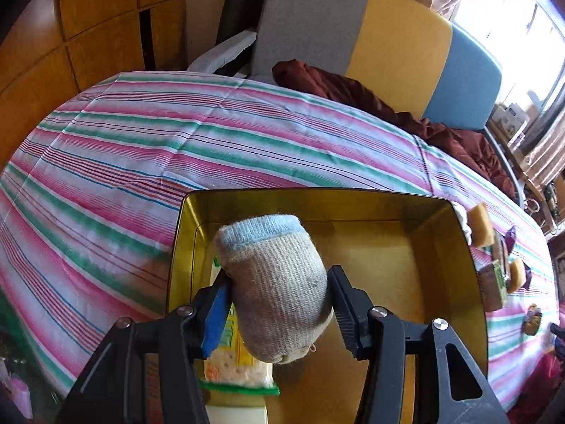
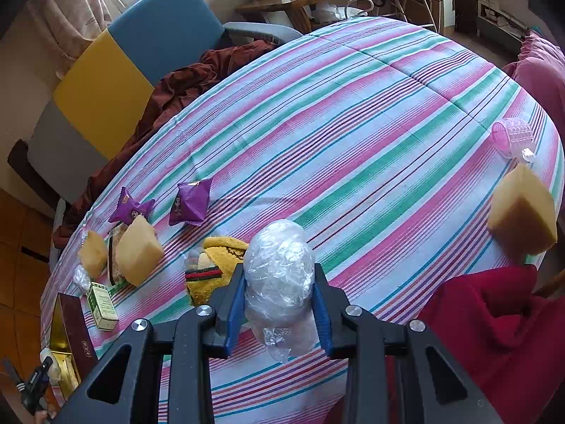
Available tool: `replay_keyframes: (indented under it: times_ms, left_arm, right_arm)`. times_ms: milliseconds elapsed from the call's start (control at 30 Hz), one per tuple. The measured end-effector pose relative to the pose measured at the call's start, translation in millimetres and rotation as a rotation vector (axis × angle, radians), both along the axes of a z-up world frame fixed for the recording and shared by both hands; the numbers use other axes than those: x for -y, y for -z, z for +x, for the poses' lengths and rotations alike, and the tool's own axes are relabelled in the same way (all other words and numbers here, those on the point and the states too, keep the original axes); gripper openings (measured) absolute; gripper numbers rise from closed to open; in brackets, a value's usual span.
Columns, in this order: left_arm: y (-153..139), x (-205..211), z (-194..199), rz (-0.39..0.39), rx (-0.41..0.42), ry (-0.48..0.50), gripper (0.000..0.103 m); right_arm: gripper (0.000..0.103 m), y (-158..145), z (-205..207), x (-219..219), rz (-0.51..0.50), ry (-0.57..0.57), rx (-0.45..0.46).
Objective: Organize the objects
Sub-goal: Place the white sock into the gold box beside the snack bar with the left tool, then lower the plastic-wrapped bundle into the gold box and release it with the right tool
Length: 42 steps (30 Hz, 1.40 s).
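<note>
Over the open gold tin (image 1: 441, 233), the left gripper (image 1: 279, 304) pinched a rolled grey sock with a pale blue cuff (image 1: 275, 282), its pads pressed against both sides of the roll. Below and just left of that sock, a yellow snack packet (image 1: 233, 360) lay on the tin's floor. Above the striped cloth (image 2: 353, 123), the right gripper (image 2: 279, 304) was squeezed tight on a crumpled ball of clear plastic wrap (image 2: 279, 268). Just left of its fingers sat a yellow sock with a red and green band (image 2: 212, 268); farther left were 2 tan sponges (image 2: 137, 251), a small green and white box (image 2: 102, 304) and 2 purple sachets (image 2: 190, 201). Well off to its right stood another sponge (image 2: 522, 212) and a pink hair roller (image 2: 512, 137).
</note>
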<state>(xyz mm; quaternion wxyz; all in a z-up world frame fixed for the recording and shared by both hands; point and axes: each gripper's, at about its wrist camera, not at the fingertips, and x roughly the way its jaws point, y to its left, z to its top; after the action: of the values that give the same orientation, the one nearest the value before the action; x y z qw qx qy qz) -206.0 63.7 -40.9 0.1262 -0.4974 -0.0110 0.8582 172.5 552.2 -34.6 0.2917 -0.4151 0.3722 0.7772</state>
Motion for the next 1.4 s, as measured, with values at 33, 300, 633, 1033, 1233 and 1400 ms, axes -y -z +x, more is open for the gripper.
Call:
replay_keyframes:
  times_ms: [33, 300, 633, 1033, 1233, 1400]
  left_arm:
    - [1.8, -0.7, -4.5, -0.012, 0.0, -0.005, 0.054]
    - [16.9, 1.1, -27.6, -0.064, 0.016, -0.033, 0.054]
    - [8.2, 10.7, -16.7, -0.046, -0.037, -0.056, 0.064]
    - [-41.6, 41.7, 84.4, 0.059, -0.216, -0.049, 0.073]
    - [-44.8, 61.3, 119.4, 0.083, -0.222, -0.07, 0.075]
    - [-43.0, 75.9, 136.2, 0.12, -0.212, -0.111, 0.079]
  right_arm:
    - [0.034, 0.2, -0.7, 0.3, 0.0, -0.002, -0.002]
    - [0.034, 0.0, -3.1, 1.2, 0.002, -0.009, 0.0]
    - [0.034, 1.7, -3.5, 0.7, 0.004, -0.009, 0.007]
    - [0.034, -33.2, -5.1, 30.8, 0.143, -0.068, -0.08]
    - [0.034, -71.2, -58.6, 126.2, 0.194, -0.383, -0.156]
    - [0.034, -69.8, -112.9, 249.5, 0.161, -0.723, -0.168]
